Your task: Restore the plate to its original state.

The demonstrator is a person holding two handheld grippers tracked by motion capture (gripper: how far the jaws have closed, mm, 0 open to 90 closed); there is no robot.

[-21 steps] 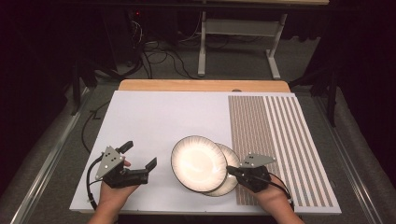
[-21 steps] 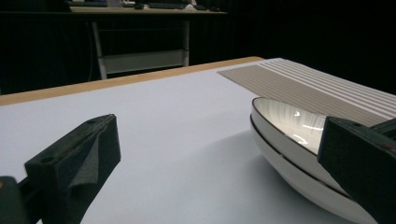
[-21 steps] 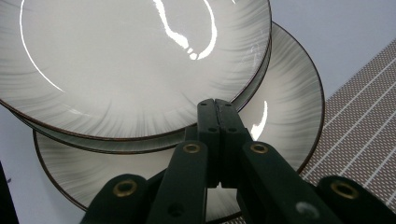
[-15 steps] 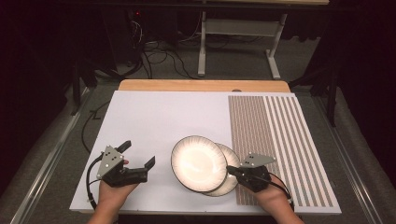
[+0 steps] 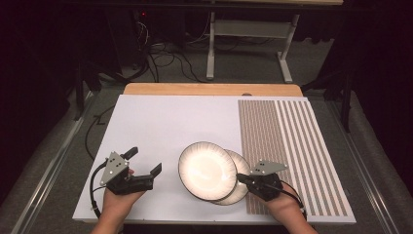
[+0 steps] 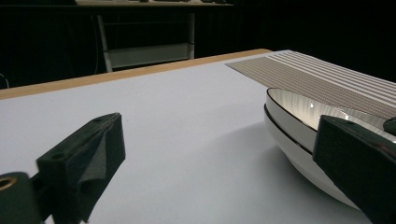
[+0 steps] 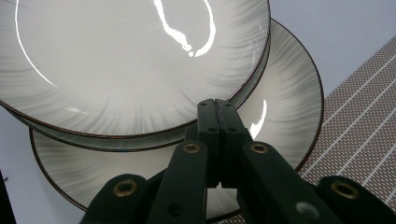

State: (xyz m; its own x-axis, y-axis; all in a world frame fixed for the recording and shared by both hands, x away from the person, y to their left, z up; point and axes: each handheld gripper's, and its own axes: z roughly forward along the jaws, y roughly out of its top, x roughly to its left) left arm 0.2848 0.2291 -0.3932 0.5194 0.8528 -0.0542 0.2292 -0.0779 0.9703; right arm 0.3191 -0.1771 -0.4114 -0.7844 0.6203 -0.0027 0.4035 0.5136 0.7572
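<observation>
A white table (image 5: 170, 126) carries a striped placemat (image 5: 292, 146) along its right side and, near its front edge just left of that placemat, a stack of grey-streaked plates with dark rims. The upper plate (image 5: 207, 170) sits shifted up and to the left on the lower plate (image 5: 239, 187), whose right rim reaches the placemat's edge. In the right gripper view there seem to be two plates nested on top, above the wide lower one. The right gripper (image 5: 242, 178), held at the stack's right side, has its jaws clenched together with nothing seen between them, their tips lying over the lower plate's face just under the upper plate's rim. The left gripper (image 5: 144, 162) rests on the table left of the stack, apart from it, its jaws spread wide and empty.
</observation>
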